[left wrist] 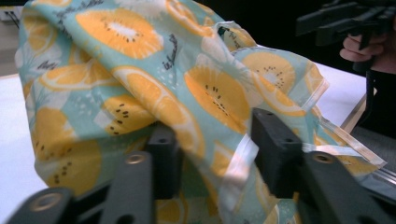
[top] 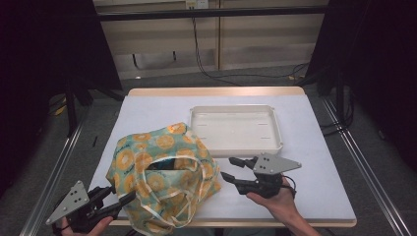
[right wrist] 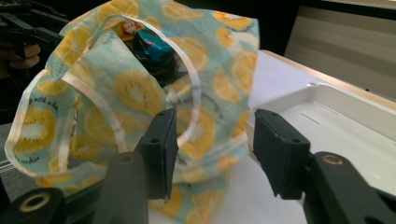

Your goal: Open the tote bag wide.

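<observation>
Worktop carried a white tray at the back and, nearer, a slumped fruit-print cloth bag, its mouth facing the right tongs. Those stood parted and empty just beside its rim; the left tongs stood half-closed around cloth at its near-left corner, grip unclear.

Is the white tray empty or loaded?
Empty: the white tray shows only its bare floor in the high view, and the part seen in the right gripper view is bare too.

Even overhead light – table bright, surroundings dark; gripper views soft, near jaws blurred, faint shadows.
</observation>
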